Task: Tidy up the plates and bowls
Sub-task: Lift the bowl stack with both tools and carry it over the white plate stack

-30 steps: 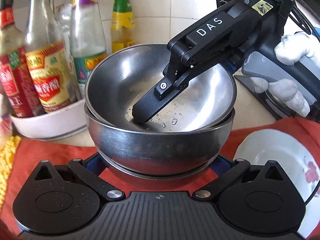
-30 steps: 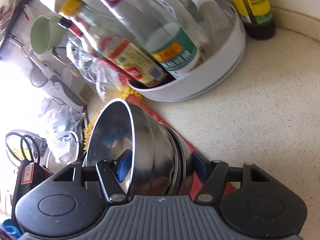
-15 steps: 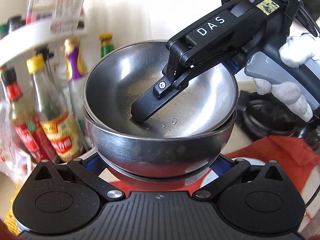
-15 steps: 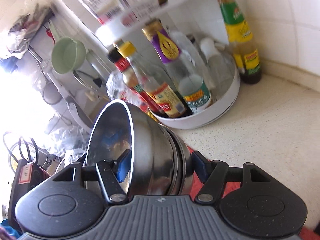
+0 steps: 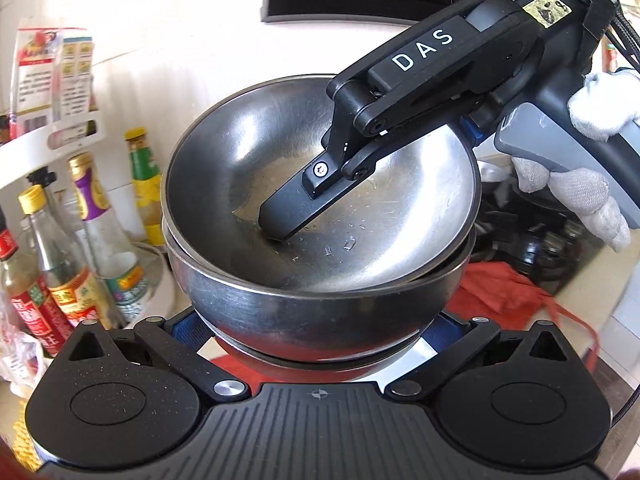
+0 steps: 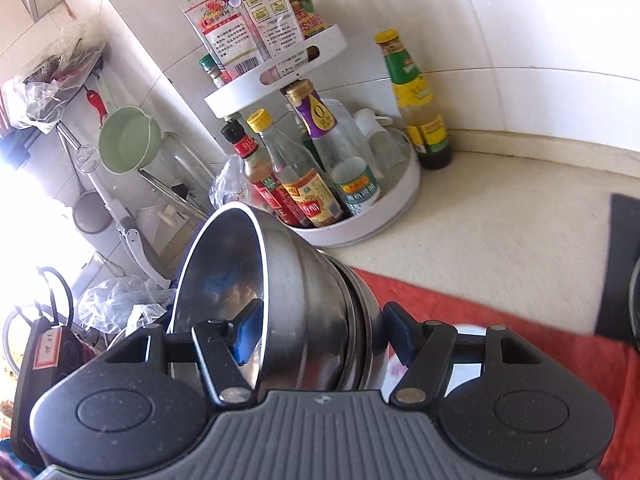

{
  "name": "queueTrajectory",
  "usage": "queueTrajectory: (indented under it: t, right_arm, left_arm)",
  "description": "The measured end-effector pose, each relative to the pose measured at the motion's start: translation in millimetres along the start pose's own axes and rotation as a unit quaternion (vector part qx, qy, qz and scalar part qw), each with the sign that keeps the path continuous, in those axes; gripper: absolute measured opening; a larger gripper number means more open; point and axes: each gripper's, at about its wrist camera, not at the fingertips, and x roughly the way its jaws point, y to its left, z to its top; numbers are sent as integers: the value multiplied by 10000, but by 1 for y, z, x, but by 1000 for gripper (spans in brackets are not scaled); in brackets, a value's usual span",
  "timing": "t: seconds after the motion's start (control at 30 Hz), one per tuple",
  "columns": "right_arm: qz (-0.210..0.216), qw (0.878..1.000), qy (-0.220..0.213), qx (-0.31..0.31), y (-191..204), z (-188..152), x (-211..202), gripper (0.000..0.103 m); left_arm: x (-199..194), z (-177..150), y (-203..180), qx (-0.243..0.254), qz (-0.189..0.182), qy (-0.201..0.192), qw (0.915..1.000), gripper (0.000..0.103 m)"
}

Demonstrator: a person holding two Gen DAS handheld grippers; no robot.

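A stack of nested steel bowls (image 5: pixel 320 300) is held in the air between both grippers. My left gripper (image 5: pixel 320 344) has its blue-padded fingers spread around the underside of the lowest bowl. My right gripper (image 6: pixel 320 332) clamps the stack's rim: one finger (image 5: pixel 296 208) lies inside the top bowl, the other sits outside under the stack. In the right wrist view the stack (image 6: pixel 304 280) appears on edge between the blue pads. A white plate with a red flower (image 6: pixel 468 344) shows partly below it.
A white two-tier turntable rack (image 6: pixel 380 216) holds sauce bottles against the tiled wall. A separate green-labelled bottle (image 6: pixel 420 108) stands beside it. A red cloth (image 6: pixel 500 320) covers the beige counter. A stove (image 5: pixel 540 236) is at the right.
Both grippers have lifted the bowl stack well up off the red cloth. The bottles and counter have dropped lower in both views, and the rack's upper tier has come into sight.
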Motion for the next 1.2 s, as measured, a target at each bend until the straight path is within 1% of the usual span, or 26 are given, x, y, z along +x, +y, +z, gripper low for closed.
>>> queueTrajectory:
  t: [0.2,0.4,0.9,1.2]
  right_arm:
    - [-175,9996,-35,237,-8,-25,-11,65]
    - [-324,9981,-22,528,-27,-45,-10,65]
    - [-536,9936,178,979,-83,-63,22,65]
    - [-604,9914,259,1128,-113,-70,41,65]
  left_arm:
    - [-3,-12,-19,42,-254,23,9997,103]
    - [15,-23,-30,50,-451,111,9989,103]
    - [70,-51,-46,-50,-627,427,9971,103]
    - [108,-61,-43,-14,-629,663,9958,103]
